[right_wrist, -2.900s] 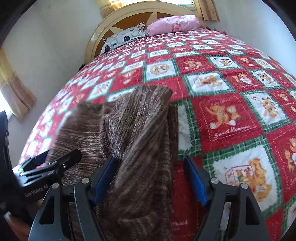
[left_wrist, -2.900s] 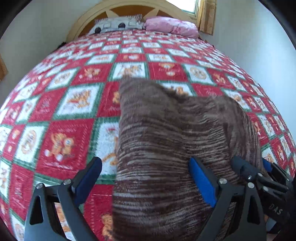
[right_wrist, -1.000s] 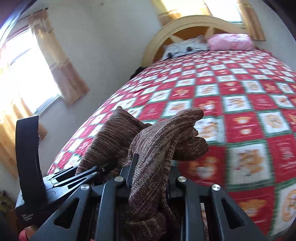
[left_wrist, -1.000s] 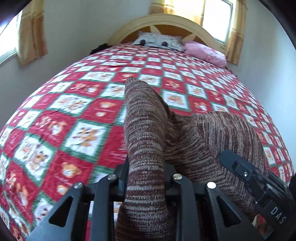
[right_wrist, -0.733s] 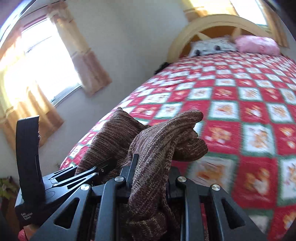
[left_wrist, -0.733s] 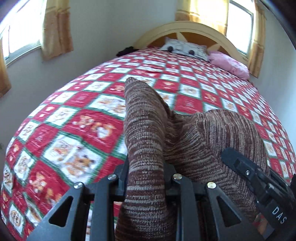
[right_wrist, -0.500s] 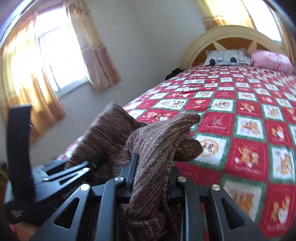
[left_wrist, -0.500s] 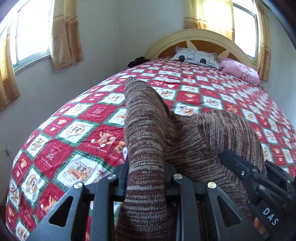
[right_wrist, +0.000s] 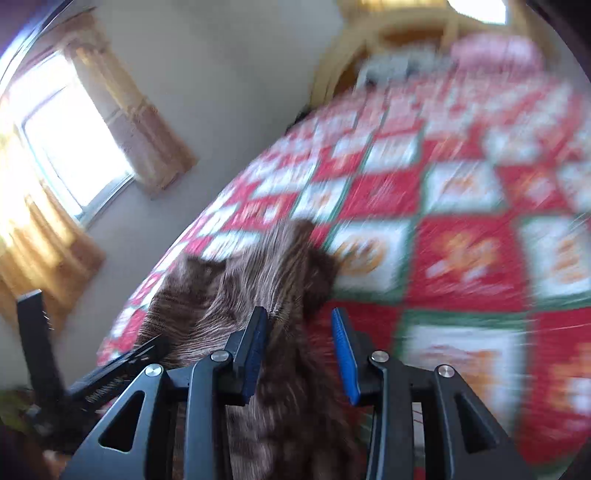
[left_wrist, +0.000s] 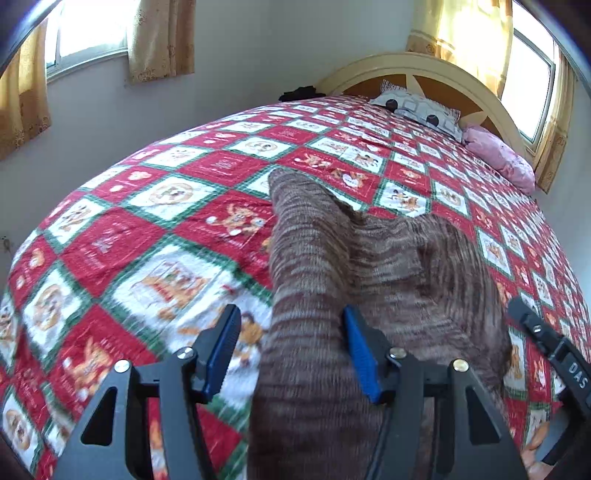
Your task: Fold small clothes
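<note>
A brown striped knit garment lies bunched on the red, white and green patchwork quilt near the bed's front edge. My left gripper has its jaws opening. A fold of the knit runs up between them, close to the right blue pad and clear of the left one. The right wrist view is blurred by motion. There my right gripper is opening too, with the garment loose between its pads over the quilt. Each gripper shows at the edge of the other's view.
A patterned grey pillow and a pink pillow lie at the arched wooden headboard. Curtained windows and a grey wall run along the bed's left side. A dark item sits at the far left corner.
Both grippers were clamped on folds of the knit; now their jaws have parted and the cloth has slackened onto the quilt. Both views have swung and dropped toward the bed.
</note>
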The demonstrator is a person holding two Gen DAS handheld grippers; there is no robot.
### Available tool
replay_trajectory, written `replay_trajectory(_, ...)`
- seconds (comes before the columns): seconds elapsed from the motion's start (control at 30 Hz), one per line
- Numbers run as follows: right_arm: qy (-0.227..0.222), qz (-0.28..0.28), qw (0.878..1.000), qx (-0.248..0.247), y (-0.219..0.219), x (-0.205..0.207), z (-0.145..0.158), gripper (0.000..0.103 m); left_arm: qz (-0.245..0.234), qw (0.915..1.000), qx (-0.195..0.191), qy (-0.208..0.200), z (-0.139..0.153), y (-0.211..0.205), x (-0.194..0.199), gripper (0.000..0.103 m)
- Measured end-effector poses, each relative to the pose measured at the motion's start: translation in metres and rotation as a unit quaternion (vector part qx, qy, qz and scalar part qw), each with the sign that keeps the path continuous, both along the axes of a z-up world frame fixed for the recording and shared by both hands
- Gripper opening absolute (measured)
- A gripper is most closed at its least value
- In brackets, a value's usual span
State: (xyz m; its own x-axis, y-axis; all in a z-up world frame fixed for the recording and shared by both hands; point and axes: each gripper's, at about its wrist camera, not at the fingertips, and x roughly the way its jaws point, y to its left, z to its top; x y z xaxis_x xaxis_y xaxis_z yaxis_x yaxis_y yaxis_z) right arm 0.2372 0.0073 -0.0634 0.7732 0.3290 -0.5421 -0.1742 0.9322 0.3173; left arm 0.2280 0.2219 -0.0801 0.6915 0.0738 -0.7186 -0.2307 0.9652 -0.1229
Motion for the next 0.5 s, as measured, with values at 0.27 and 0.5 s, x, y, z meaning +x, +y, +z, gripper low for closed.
replay_trajectory(0.27,-0.013,0.097,0.992,-0.079,0.045,-0.057,0.004,0.027,-0.009,0.9986,0.051,0.008,-0.002,-0.024,-0.019,0.060)
replay_trajectory(0.5,0.055,0.085,0.991,-0.092,0.046,-0.055,-0.034,0.027,-0.011,0.9959,0.088,0.014,-0.017,-0.034,-0.024,0.060)
